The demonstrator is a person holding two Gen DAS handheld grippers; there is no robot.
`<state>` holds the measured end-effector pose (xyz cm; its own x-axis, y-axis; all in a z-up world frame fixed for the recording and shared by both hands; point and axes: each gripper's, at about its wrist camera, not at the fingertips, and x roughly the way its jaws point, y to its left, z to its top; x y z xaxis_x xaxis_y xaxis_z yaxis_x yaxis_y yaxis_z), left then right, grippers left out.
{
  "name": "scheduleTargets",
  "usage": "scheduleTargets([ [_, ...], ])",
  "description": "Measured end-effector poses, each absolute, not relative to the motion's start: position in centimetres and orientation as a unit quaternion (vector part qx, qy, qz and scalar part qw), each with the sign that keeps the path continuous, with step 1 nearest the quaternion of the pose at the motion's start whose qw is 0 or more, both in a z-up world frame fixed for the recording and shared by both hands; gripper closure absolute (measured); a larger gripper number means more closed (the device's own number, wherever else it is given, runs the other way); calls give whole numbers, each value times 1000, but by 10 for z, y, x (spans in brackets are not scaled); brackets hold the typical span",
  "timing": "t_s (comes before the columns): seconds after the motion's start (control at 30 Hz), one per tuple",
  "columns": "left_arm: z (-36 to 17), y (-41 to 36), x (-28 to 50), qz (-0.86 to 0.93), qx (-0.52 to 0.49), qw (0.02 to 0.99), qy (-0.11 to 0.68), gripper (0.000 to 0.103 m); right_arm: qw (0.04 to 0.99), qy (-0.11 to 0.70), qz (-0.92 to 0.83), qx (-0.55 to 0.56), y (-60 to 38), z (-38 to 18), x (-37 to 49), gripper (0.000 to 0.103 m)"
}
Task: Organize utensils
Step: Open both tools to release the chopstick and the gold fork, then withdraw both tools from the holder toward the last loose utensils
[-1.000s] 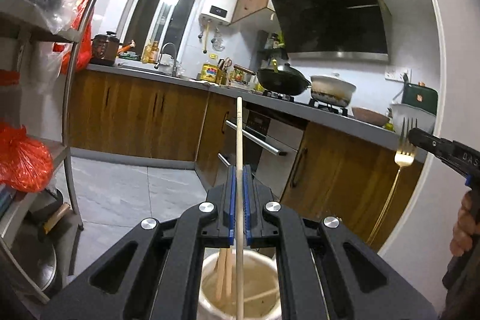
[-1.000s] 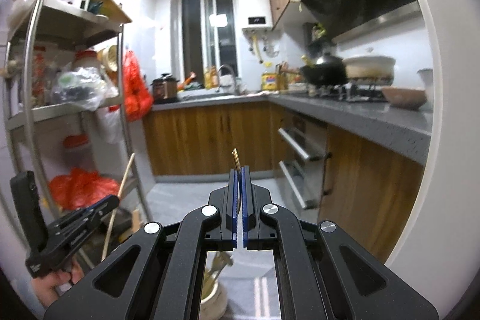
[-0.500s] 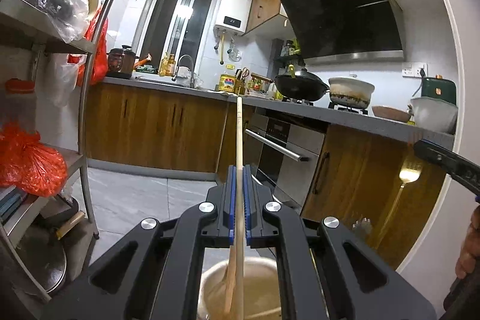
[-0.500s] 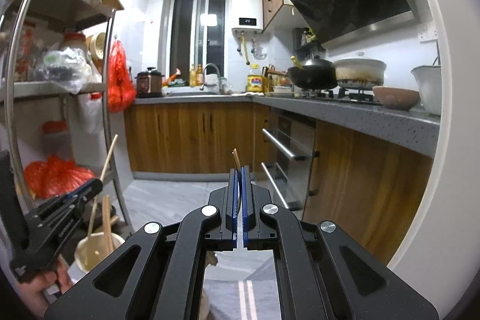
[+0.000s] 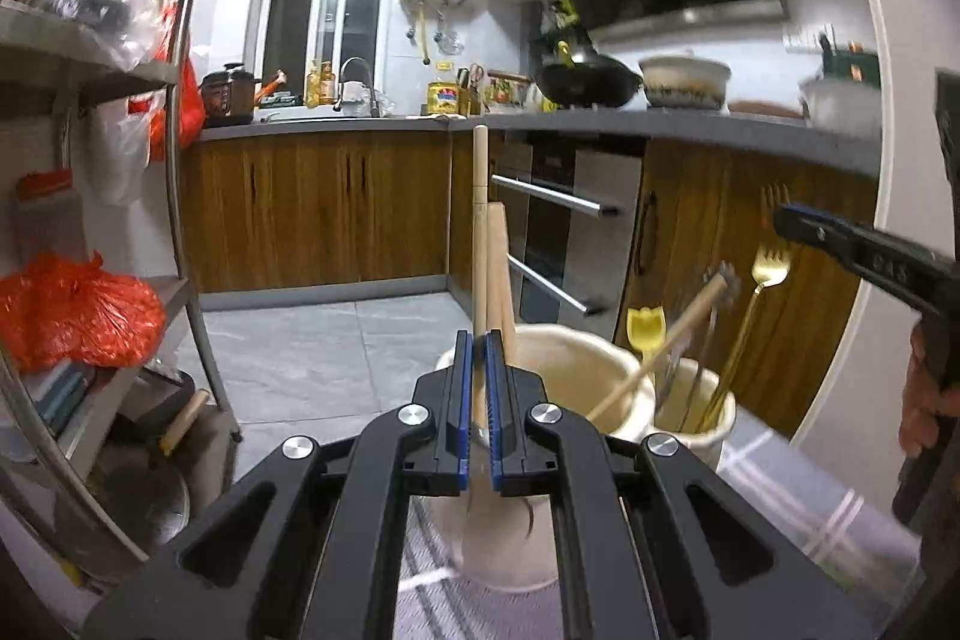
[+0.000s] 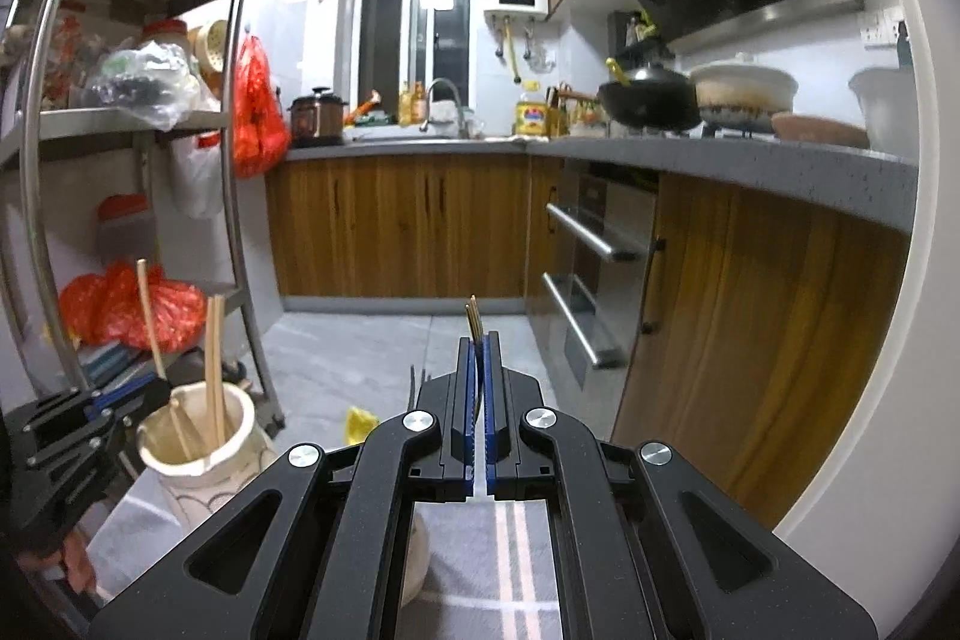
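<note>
Our left gripper [image 5: 478, 376] clamps a wooden chopstick [image 5: 480, 220] over the cream holder [image 5: 606, 370]; our right gripper [image 6: 478, 388] clamps a gold fork [image 5: 757, 292].

Both grippers have come down over the past second. In the left wrist view, the large cream holder [image 5: 540, 370], earlier a sliver at the bottom edge, now fills the lower centre of the frame, and the wooden chopstick [image 5: 480, 220] clamped in the left gripper [image 5: 478, 400] has sunk into it beside the others. The smaller cream holder [image 5: 696, 400] has come into view at lower right, and the gold fork [image 5: 765, 274], held by the right gripper [image 5: 786, 223], has dropped so its handle now reaches inside that holder. In the right wrist view, the large holder has risen from the bottom edge to lower left.
</note>
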<state>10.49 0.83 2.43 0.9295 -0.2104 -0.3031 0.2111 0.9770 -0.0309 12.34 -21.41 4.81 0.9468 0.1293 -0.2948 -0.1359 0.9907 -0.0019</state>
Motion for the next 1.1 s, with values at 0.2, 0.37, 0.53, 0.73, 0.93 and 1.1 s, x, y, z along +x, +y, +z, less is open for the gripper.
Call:
scheduleTargets([
  [0.2, 24, 8, 107, -106, 1, 980, 169, 99, 984, 164, 67, -8, -213, 44, 128, 100],
  [0.37, 26, 9, 107, -103, 0, 980, 169, 82, 983, 170, 74, -1, -217, 45, 129, 87],
  [0.53, 28, 10, 104, -97, 3, 981, 168, 68, 983, 166, 83, 3, -219, 46, 124, 69],
  [0.73, 29, 18, 92, -95, -8, 981, 168, 30, 981, 165, 94, 26, -231, 45, 114, 18],
  [0.93, 29, 27, 76, -90, -18, 980, 175, 5, 978, 176, 100, 53, -247, 39, 104, 5],
  [1.1, 26, 31, 63, -87, -18, 978, 190, 5, 978, 185, 89, 44, -252, 33, 93, 5],
])
